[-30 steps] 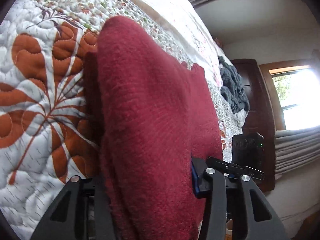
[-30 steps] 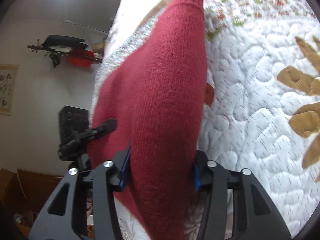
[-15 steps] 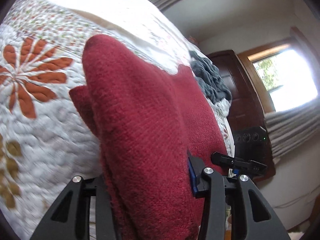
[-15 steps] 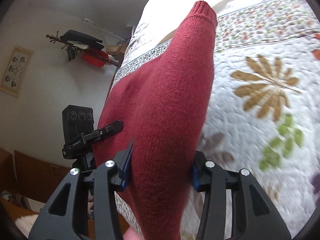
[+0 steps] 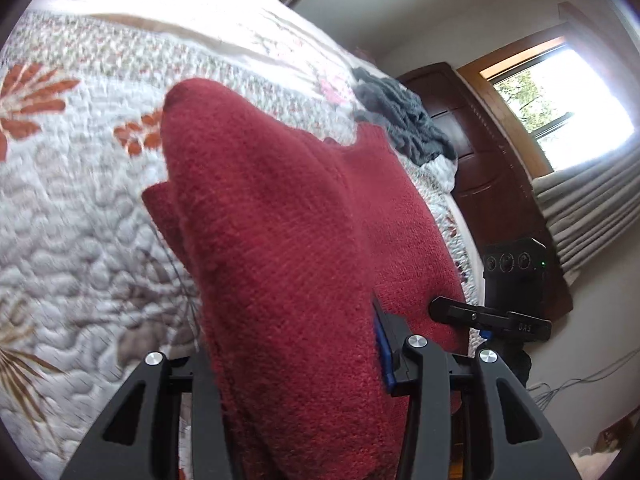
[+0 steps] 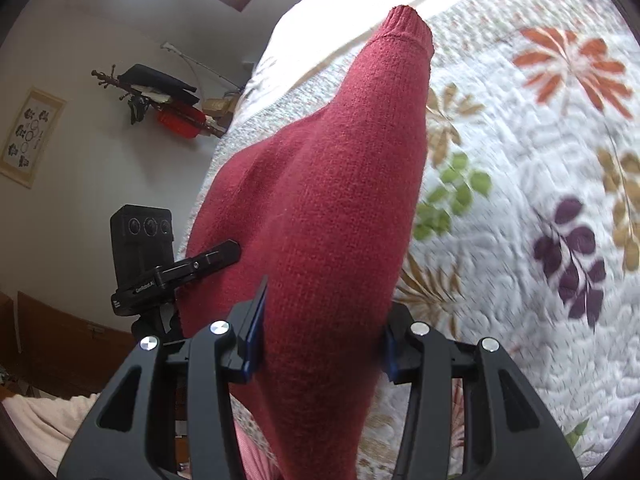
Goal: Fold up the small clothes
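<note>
The red sweater [image 5: 288,248], clamped in both grippers, now rides farther across the floral quilt [image 6: 520,208]; orange, green and purple leaf prints replace the big orange leaf seen earlier.

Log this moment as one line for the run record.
stage: mid-fold | left gripper: shut on red sweater | right gripper: shut on red sweater | sweater lifted over floral quilt | grey garment beyond

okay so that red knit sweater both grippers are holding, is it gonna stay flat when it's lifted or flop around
Likely floppy: the red sweater bulges and drapes between the right gripper fingers, its sleeve trailing onto the quilt. The thick fuzzy knit bunched in the left gripper probably grips well, not slippery. It seems bulky rather than heavy.
</note>
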`<action>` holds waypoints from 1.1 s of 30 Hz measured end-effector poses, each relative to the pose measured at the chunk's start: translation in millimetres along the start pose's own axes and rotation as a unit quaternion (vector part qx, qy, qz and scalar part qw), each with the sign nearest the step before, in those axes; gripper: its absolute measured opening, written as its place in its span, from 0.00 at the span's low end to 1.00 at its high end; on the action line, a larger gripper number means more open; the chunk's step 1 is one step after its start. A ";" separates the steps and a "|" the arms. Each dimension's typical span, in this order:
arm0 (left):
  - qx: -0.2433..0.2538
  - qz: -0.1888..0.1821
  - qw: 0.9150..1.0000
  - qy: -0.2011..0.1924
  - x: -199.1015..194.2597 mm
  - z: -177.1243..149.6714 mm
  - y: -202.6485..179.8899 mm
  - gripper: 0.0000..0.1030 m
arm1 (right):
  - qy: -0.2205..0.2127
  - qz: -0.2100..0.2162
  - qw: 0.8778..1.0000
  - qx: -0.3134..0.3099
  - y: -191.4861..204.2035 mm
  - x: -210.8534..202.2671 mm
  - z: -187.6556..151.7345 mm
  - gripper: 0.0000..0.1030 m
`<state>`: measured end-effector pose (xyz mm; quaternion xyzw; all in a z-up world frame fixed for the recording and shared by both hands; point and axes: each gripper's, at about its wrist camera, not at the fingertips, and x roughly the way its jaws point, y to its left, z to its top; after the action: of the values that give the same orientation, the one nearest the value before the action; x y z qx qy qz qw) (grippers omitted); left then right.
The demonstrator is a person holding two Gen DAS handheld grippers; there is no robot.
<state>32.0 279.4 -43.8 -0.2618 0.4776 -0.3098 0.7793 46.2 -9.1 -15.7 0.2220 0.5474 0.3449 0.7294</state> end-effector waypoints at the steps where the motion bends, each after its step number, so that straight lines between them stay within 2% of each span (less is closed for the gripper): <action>1: -0.005 0.005 1.000 0.006 6.4 -6.4 4.4 0.42 | 0.004 -0.002 1.000 0.007 -8.1 4.2 -5.5 0.43; 5: -0.022 0.026 0.999 0.033 27.5 -32.1 26.9 0.42 | 0.032 -0.016 0.999 0.041 -46.6 24.9 -30.9 0.43; 7: -0.030 0.020 0.999 0.033 31.6 -41.7 38.7 0.44 | 0.038 -0.019 0.997 0.058 -61.2 35.5 -39.6 0.43; 9: -0.043 0.011 0.999 0.031 33.2 -44.6 46.3 0.46 | 0.029 0.000 0.996 0.078 -71.8 39.0 -47.4 0.44; 11: -0.041 0.014 0.998 0.034 34.8 -43.9 46.7 0.49 | 0.027 -0.001 0.997 0.079 -72.5 38.5 -49.6 0.46; 15: -0.040 0.032 0.998 0.046 33.2 -39.9 42.9 0.57 | 0.026 -0.017 0.996 0.082 -69.1 33.7 -50.4 0.58; 20: -0.020 0.073 0.996 0.044 9.9 -54.3 32.7 0.61 | 0.021 -0.023 0.996 0.084 -63.5 21.1 -63.1 0.62; 23: -0.003 0.088 0.996 0.034 -6.5 -71.6 21.3 0.62 | 0.027 -0.019 0.996 0.085 -63.3 13.4 -82.8 0.63; 28: 0.005 0.112 0.993 0.038 -21.0 -103.6 14.8 0.62 | 0.051 -0.021 0.995 0.084 -62.6 15.7 -112.5 0.51; 30: -0.004 0.121 0.992 0.042 -21.3 -111.6 19.3 0.61 | 0.055 -0.008 0.994 0.093 -64.9 16.0 -119.9 0.34; 33: -0.023 0.124 0.991 0.040 -26.7 -118.3 25.5 0.60 | 0.049 0.020 0.994 0.093 -59.0 7.9 -122.8 0.22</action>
<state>-78.7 302.8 -94.3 -0.2055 0.5443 -0.2104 0.7856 -54.1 -49.1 -99.3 0.2822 0.6074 0.3174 0.6714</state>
